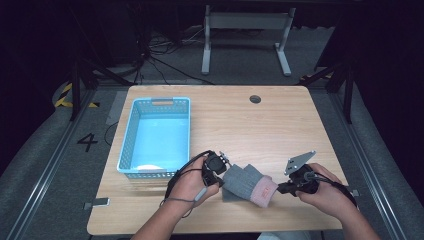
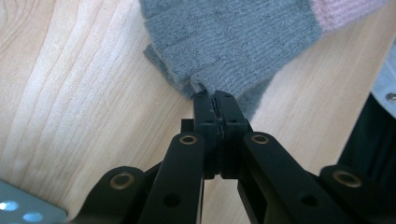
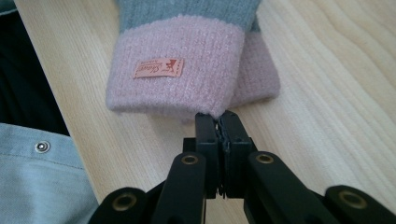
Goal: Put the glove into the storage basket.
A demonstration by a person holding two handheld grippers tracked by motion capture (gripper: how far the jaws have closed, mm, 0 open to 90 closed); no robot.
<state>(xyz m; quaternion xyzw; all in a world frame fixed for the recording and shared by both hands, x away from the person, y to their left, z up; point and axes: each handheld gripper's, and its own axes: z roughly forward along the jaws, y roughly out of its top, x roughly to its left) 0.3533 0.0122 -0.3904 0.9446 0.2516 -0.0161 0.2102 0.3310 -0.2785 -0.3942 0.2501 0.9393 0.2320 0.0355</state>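
Two grippers, one knitted sock (image 1: 248,183) stretched between them on the table (image 1: 280,125).
Left gripper (image 2: 215,95): jaws clamped on the sock's grey end. Right gripper (image 3: 218,116): jaws pinched on its pink cuff edge. Blue basket (image 1: 186,131) beyond the left gripper.

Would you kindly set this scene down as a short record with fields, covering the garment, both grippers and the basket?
item: grey knitted sock with pink cuff, lying on the wooden table
label: small pink tag on the cuff
left gripper: shut on the sock's grey end
right gripper: shut on the cuff's edge
basket: blue basket, at the table's left, apart from the sock
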